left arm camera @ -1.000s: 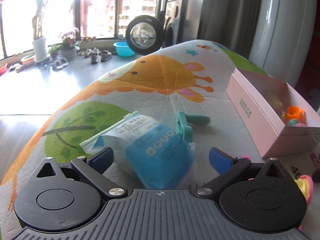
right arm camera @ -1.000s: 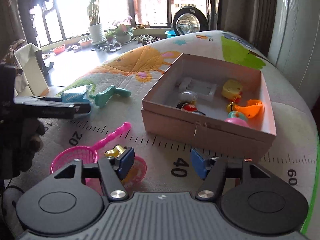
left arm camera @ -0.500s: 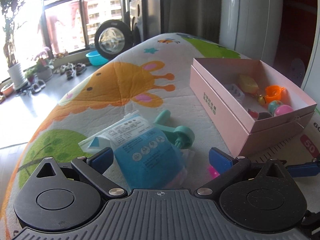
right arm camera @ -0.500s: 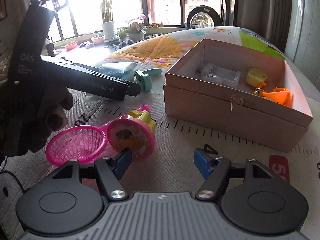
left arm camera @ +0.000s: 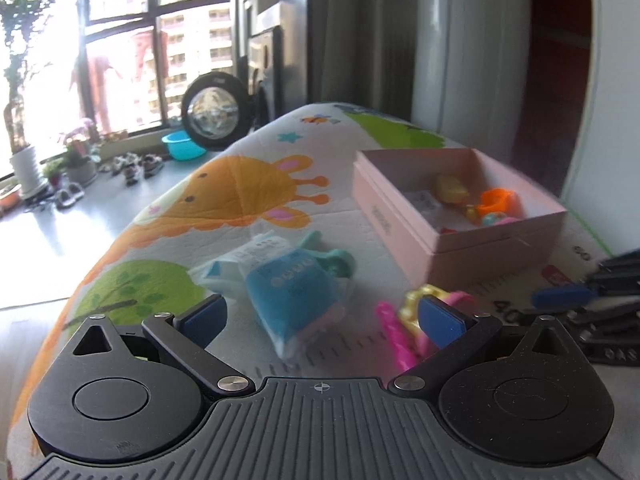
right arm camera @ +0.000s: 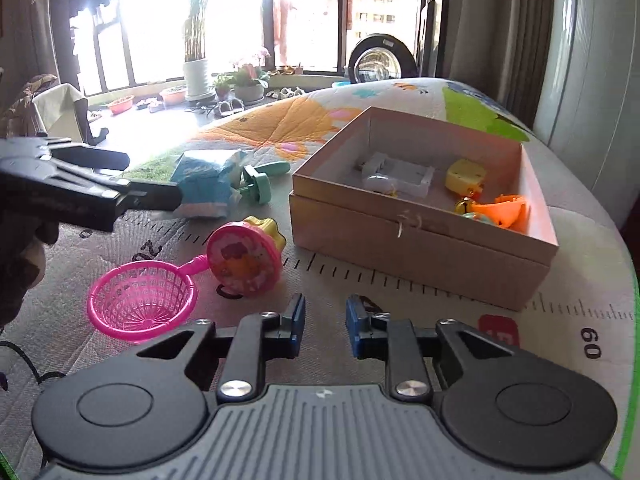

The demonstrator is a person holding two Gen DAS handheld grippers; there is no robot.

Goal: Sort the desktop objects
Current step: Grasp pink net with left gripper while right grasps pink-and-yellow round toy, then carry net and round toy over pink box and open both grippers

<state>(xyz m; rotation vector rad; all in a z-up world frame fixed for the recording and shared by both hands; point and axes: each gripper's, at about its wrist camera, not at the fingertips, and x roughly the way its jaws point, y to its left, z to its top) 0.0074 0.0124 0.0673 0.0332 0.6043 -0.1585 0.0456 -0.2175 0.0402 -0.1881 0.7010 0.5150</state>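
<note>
- Mat [right arm camera: 400,296]: soft and quilted, so a low approach could snag a finger.
- Box [right arm camera: 420,248]: already holds small toys; a hasty drop may hit its near wall.
- Packet [left arm camera: 292,292]: lies just ahead of the left gripper [left arm camera: 320,316], whose fingers are wide apart and empty; the slick wrap could slip out.
- Pink toy [right arm camera: 244,260]: beside the net [right arm camera: 140,304]; the right gripper [right arm camera: 324,320], fingers narrowly apart and empty, might knock it.
</note>
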